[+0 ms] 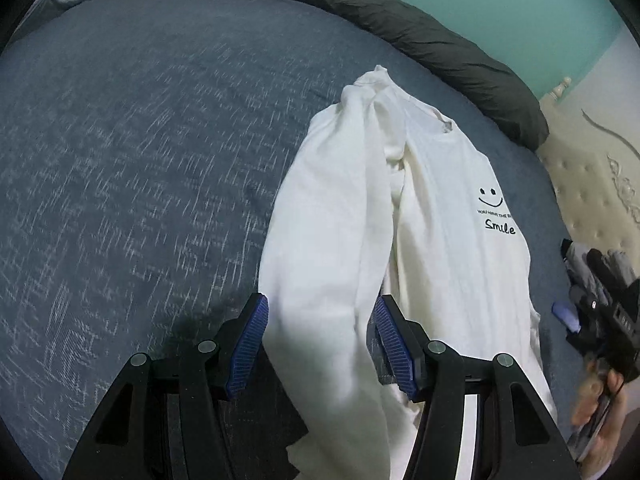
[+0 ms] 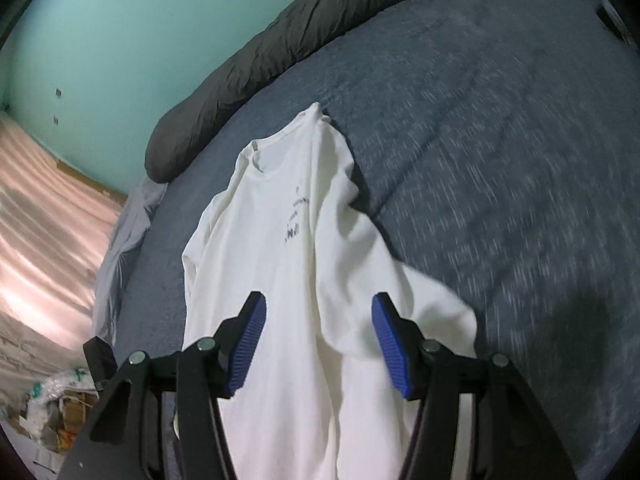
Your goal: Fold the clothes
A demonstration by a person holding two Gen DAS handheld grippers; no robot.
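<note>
A white long-sleeved shirt (image 1: 448,208) with a black smiley face and the word "Smile" lies face up on the blue-grey bed cover (image 1: 140,168). Its left side and sleeve (image 1: 332,216) are folded over onto the body. My left gripper (image 1: 322,304) is open, its blue pads (image 1: 250,340) standing either side of the folded sleeve. In the right wrist view my right gripper (image 2: 319,300) hangs open over the lower part of the shirt (image 2: 280,248). The left wrist view also catches the right gripper (image 1: 600,316) at the far right, held by a hand (image 1: 600,412).
A dark grey rolled duvet (image 1: 400,24) runs along the far edge of the bed below a teal wall (image 2: 120,40). A cream padded headboard (image 1: 588,184) stands at the right. A light grey sheet (image 2: 120,248) hangs off the bed edge, with clutter (image 2: 60,404) on the floor.
</note>
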